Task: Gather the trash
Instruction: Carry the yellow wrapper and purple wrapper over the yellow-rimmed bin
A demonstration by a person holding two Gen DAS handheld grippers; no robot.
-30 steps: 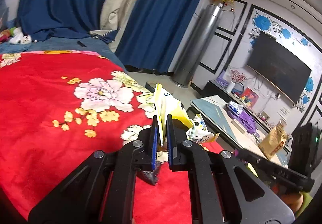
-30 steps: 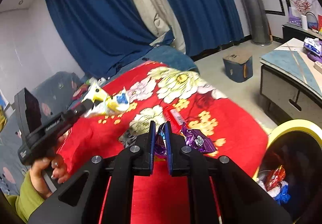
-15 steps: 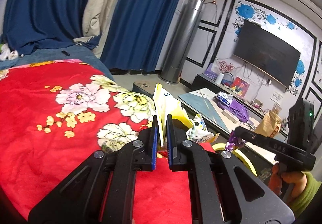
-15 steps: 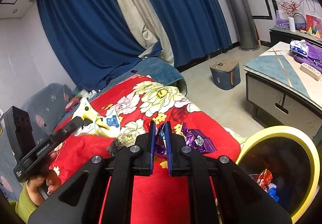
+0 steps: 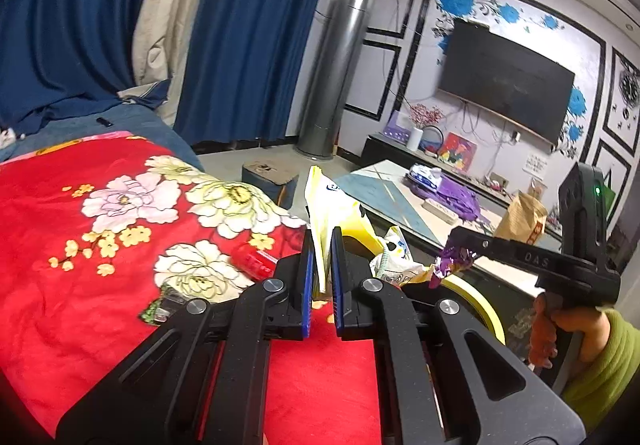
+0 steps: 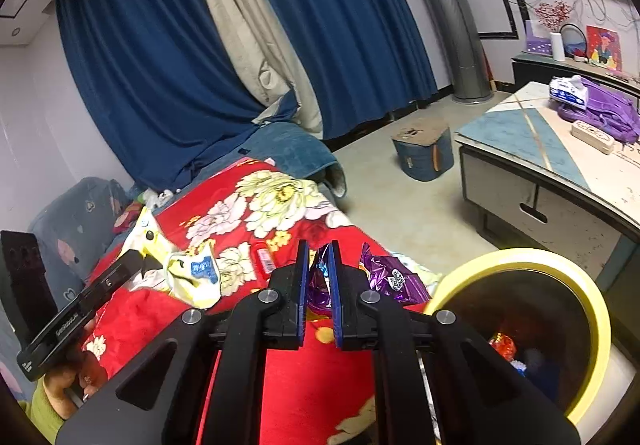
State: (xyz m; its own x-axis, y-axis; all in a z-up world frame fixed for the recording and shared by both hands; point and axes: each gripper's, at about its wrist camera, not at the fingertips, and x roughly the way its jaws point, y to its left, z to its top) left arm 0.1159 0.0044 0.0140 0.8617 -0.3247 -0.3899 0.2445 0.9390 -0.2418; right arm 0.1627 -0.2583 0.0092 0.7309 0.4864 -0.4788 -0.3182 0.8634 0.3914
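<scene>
Both tongs were clamped on trash: my left gripper [image 5: 320,265] pinched a yellow snack bag [image 5: 332,205]; my right gripper [image 6: 319,277] held a purple wrapper [image 6: 318,287] beside the yellow-rimmed bin [image 6: 560,257], ready for dropping.

Bin [image 6: 592,309] interior dim; contents indistinct.

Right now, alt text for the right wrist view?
The right gripper pinches a purple wrapper above a red flowered blanket, beside a yellow-rimmed bin with trash inside. At left, the left gripper holds a yellow wrapper.
</scene>
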